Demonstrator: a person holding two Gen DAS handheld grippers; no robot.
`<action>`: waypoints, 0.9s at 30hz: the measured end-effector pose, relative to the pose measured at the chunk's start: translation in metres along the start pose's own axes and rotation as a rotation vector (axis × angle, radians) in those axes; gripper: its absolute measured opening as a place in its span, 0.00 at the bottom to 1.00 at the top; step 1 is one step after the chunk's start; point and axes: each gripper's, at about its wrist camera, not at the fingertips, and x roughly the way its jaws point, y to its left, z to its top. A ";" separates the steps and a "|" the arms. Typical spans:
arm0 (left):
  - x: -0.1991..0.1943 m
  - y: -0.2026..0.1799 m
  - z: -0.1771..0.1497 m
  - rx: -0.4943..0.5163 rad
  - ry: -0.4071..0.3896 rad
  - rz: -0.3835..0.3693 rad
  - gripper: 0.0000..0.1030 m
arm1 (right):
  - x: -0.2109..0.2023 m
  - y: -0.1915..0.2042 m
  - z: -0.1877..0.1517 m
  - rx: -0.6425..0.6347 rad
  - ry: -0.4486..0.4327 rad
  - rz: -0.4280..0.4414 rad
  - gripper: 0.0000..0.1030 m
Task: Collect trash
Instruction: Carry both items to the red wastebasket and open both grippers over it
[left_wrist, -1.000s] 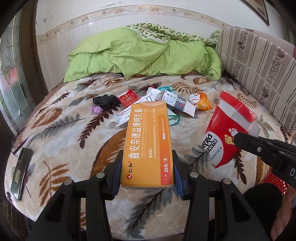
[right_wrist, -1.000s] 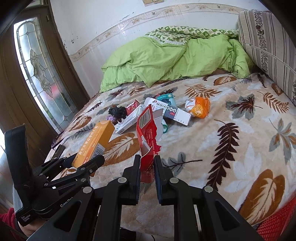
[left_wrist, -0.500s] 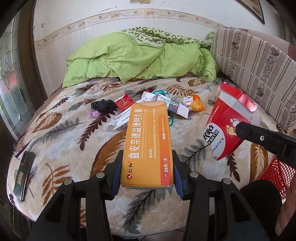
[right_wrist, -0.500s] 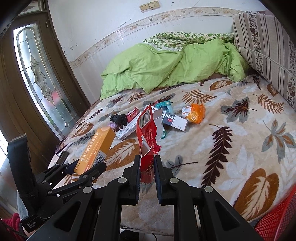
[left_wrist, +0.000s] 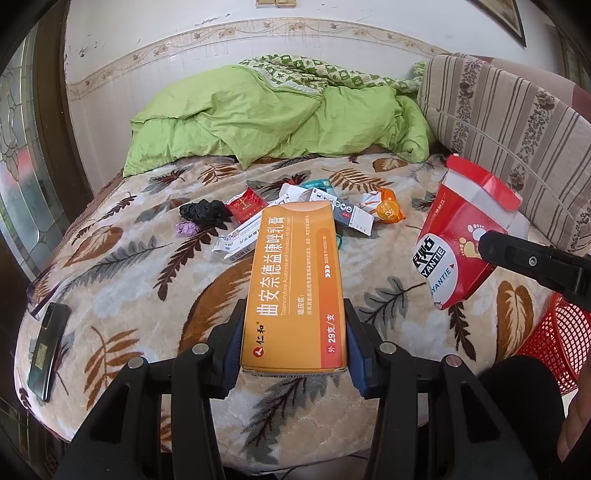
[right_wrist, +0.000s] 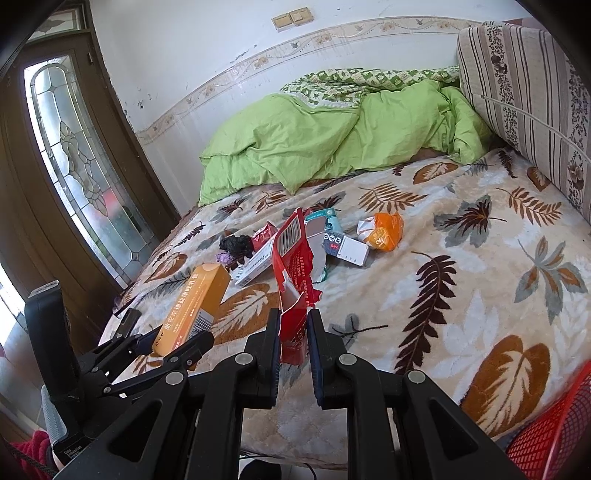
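My left gripper (left_wrist: 293, 332) is shut on a long orange medicine box (left_wrist: 297, 288) and holds it above the bed; the box also shows in the right wrist view (right_wrist: 194, 306). My right gripper (right_wrist: 293, 332) is shut on a flattened red carton (right_wrist: 291, 280), which shows in the left wrist view (left_wrist: 461, 236) with a foot logo. More trash lies mid-bed: a black crumpled bag (left_wrist: 205, 212), a red packet (left_wrist: 245, 203), a white tube box (left_wrist: 240, 240), a dark-and-white box (left_wrist: 351, 216) and an orange wrapper (left_wrist: 388, 208).
A red mesh basket (left_wrist: 557, 343) stands off the bed's near right edge, also in the right wrist view (right_wrist: 554, 439). A phone (left_wrist: 48, 350) lies at the bed's left edge. A green quilt (left_wrist: 280, 122) fills the back. A striped cushion (left_wrist: 517, 136) lines the right.
Both grippers have drawn back from the bed and risen a little, still holding their boxes. More of the red basket has come into view at lower right.
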 end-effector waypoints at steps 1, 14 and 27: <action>-0.001 0.000 0.000 -0.001 -0.001 -0.002 0.45 | -0.001 0.000 0.000 0.001 -0.001 0.000 0.14; -0.020 -0.026 0.017 0.046 -0.038 -0.108 0.45 | -0.054 -0.041 0.002 0.093 -0.061 -0.057 0.14; -0.027 -0.136 0.042 0.224 -0.012 -0.391 0.45 | -0.173 -0.147 -0.024 0.296 -0.172 -0.319 0.14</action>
